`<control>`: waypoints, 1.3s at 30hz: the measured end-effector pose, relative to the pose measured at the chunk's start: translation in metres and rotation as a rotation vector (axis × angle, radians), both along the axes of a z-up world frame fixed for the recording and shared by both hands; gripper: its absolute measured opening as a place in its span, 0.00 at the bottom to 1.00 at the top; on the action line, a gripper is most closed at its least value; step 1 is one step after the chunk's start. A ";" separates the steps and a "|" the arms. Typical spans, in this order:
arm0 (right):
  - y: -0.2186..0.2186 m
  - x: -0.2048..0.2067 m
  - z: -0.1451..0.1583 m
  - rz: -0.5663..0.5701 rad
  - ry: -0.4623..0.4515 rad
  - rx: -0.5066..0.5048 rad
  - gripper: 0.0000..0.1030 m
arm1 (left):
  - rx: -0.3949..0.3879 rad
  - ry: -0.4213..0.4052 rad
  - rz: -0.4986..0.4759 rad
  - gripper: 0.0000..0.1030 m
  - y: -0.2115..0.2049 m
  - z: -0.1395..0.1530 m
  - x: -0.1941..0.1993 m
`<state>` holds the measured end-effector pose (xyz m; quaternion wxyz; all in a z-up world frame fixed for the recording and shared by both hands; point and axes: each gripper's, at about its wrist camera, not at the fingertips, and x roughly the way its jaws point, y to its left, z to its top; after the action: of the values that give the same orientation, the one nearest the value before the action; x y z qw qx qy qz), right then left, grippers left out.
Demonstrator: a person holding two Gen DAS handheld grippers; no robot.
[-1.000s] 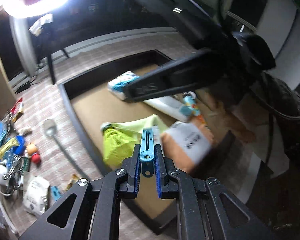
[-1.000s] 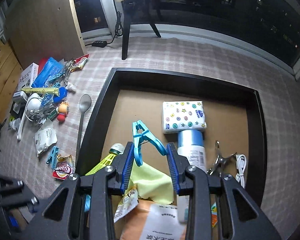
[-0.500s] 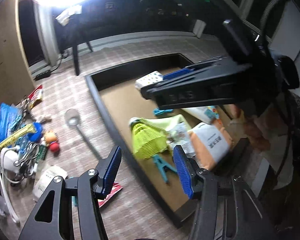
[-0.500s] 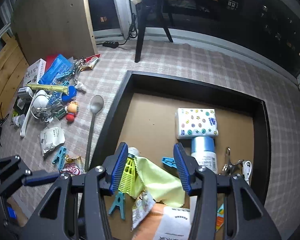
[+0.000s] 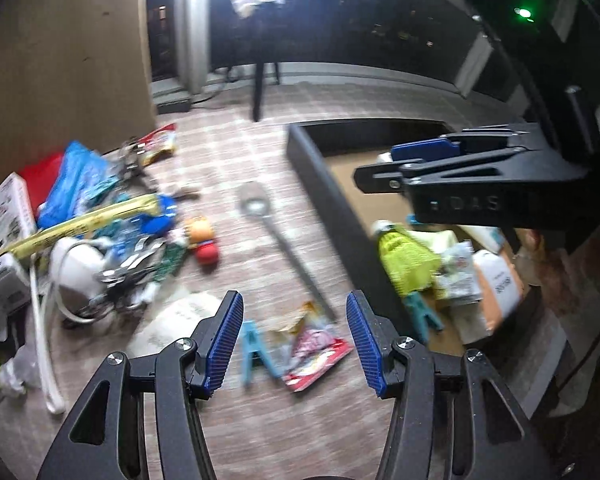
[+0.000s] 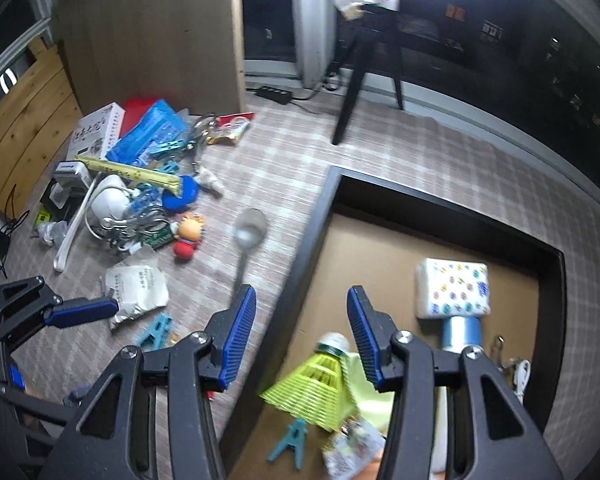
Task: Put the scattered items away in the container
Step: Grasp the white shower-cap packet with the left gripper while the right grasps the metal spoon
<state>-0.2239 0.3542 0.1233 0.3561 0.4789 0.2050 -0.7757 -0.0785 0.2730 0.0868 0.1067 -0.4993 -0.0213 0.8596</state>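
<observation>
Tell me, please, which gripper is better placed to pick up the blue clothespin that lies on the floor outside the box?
Probably the left. The left gripper is open with the clothespin between its fingers. The right gripper is open too, but over the box edge; the clothespin lies off to its left.

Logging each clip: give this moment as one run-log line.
left gripper: open, above blue clip on floor | right gripper: open, empty, over tray rim | spoon: outside tray
</observation>
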 end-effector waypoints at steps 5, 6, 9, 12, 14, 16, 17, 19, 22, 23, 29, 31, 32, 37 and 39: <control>-0.026 0.008 -0.007 0.042 -0.008 0.010 0.46 | -0.027 -0.022 0.057 0.50 -0.026 -0.010 0.001; -0.031 0.010 -0.009 0.049 -0.013 0.013 0.46 | -0.030 -0.027 0.069 0.50 -0.032 -0.011 0.002; -0.045 0.013 -0.016 0.064 -0.027 0.022 0.47 | -0.037 -0.037 0.098 0.51 -0.044 -0.016 0.005; -0.056 0.015 -0.024 0.072 -0.040 0.033 0.47 | -0.039 -0.051 0.120 0.54 -0.054 -0.021 0.006; -0.062 0.016 -0.028 0.077 -0.048 0.039 0.49 | -0.038 -0.062 0.137 0.56 -0.059 -0.024 0.007; -0.067 0.015 -0.031 0.080 -0.049 0.046 0.51 | -0.033 -0.065 0.145 0.57 -0.062 -0.026 0.008; -0.069 0.015 -0.032 0.081 -0.050 0.049 0.51 | -0.031 -0.067 0.148 0.57 -0.064 -0.027 0.008; -0.072 0.015 -0.035 0.083 -0.052 0.055 0.51 | -0.035 -0.072 0.150 0.58 -0.067 -0.030 0.008; -0.075 0.011 -0.041 0.083 -0.051 0.073 0.52 | -0.048 -0.081 0.143 0.61 -0.070 -0.035 0.006; -0.075 0.008 -0.044 0.079 -0.056 0.079 0.52 | -0.051 -0.086 0.137 0.61 -0.071 -0.037 0.006; -0.076 -0.009 -0.064 0.055 -0.096 0.122 0.52 | -0.082 -0.119 0.071 0.72 -0.068 -0.050 0.003; -0.077 -0.012 -0.067 0.058 -0.108 0.127 0.52 | -0.087 -0.132 0.049 0.72 -0.067 -0.054 0.000; -0.078 -0.013 -0.068 0.061 -0.108 0.130 0.52 | -0.090 -0.138 0.041 0.72 -0.066 -0.057 -0.002; -0.088 -0.013 -0.074 0.068 -0.123 0.153 0.52 | -0.127 -0.170 0.029 0.73 -0.064 -0.074 -0.013; -0.092 -0.014 -0.078 0.068 -0.134 0.168 0.52 | -0.139 -0.182 0.017 0.74 -0.062 -0.081 -0.015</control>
<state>-0.2375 0.2622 0.0456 0.3537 0.5507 0.2611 -0.7095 -0.0935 0.2106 0.0060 0.0620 -0.5814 0.0247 0.8108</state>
